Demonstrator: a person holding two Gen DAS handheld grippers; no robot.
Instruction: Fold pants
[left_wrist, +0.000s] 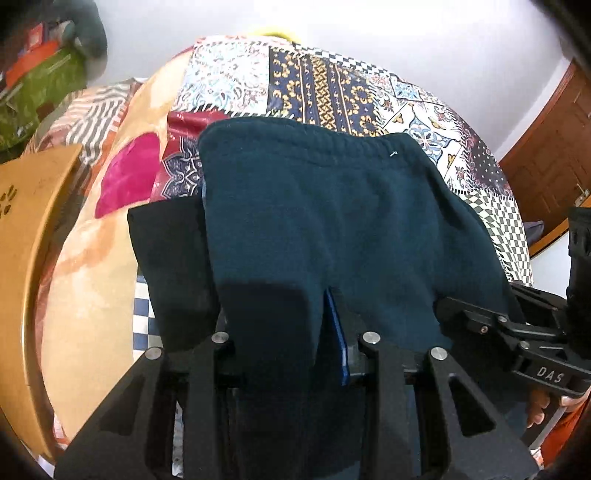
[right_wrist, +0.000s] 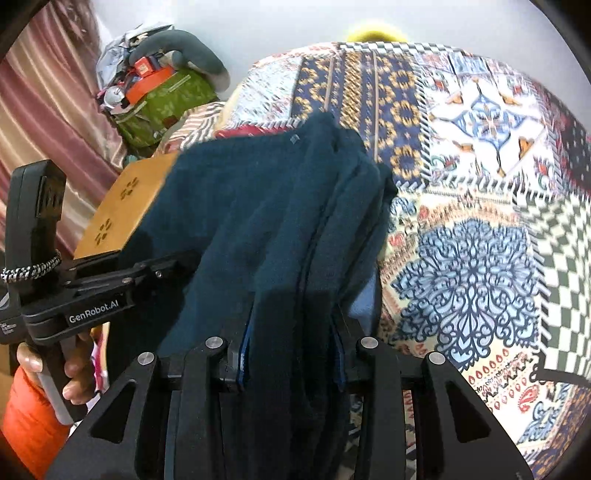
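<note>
The dark teal pants (left_wrist: 332, 206) lie folded on a patchwork bedspread (left_wrist: 325, 85), waistband at the far end. My left gripper (left_wrist: 291, 332) is shut on the near edge of the pants, and cloth drapes over its fingers. My right gripper (right_wrist: 291, 332) is shut on a thick bunch of the same pants (right_wrist: 266, 206), layers stacked between the blue pads. Each gripper shows in the other's view: the right one (left_wrist: 517, 332) at the pants' right edge, the left one (right_wrist: 122, 284) at the left edge.
A wooden board (left_wrist: 33, 221) with paw cut-outs stands at the left of the bed. A green bag with clutter (right_wrist: 166, 99) sits at the far left by a pink curtain. A wooden door (left_wrist: 554, 147) is at the right.
</note>
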